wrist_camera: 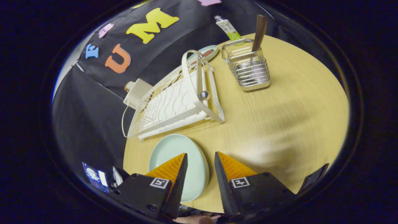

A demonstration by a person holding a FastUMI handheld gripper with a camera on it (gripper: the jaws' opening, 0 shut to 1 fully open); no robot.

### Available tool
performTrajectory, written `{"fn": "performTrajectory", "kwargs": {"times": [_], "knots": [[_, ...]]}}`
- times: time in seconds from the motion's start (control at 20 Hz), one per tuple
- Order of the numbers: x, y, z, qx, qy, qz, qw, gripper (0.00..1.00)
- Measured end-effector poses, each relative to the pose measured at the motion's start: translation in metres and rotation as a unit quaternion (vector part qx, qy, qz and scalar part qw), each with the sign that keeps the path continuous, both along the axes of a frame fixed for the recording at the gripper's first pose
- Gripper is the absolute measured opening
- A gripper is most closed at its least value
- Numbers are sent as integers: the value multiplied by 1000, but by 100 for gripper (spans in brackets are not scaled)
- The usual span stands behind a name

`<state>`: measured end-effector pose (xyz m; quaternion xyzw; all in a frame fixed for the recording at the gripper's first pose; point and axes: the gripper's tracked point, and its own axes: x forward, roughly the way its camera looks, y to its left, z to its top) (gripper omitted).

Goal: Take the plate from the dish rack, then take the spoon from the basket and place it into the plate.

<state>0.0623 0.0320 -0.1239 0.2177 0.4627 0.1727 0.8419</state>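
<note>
My jaws (200, 163) stood open, holding nothing, just above the near part of the bench (295, 102). The plate (177, 161) lay flat on the bench, partly under the left finger, its right rim between the two fingers. It sat just near of the dish rack (174, 102), apart from it, so I judged the first step done.

The spoon (259, 28) stood handle-up in the wire basket (248, 70), far and right of the rack, well apart from the plate. Only the dark handle showed above the rim; I could not tell how the bowl end lay inside.

Risks noted:
- The handle leaned against the basket's wall. A grip taken low could have caught the wire and dragged or tipped the light basket.
- A tilted lift could have snagged the spoon on the rim.
- The route to the basket ran close past the rack's raised handle (192, 74); a low pass could have knocked it.
- A high drop could have bounced the spoon off the plate.
</note>
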Motion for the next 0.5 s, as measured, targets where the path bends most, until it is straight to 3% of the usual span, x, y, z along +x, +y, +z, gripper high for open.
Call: {"fn": "performTrajectory", "kwargs": {"times": [0.1, 0.2, 0.35, 0.5], "knots": [[3, -17, 12, -42, -60, -11, 997, 73], [12, -39, 26, -98, -130, -34, 986, 90], [11, -61, 56, -149, -229, -74, 959, 95], [19, -85, 84, -185, -319, -118, 922, 97]]}}
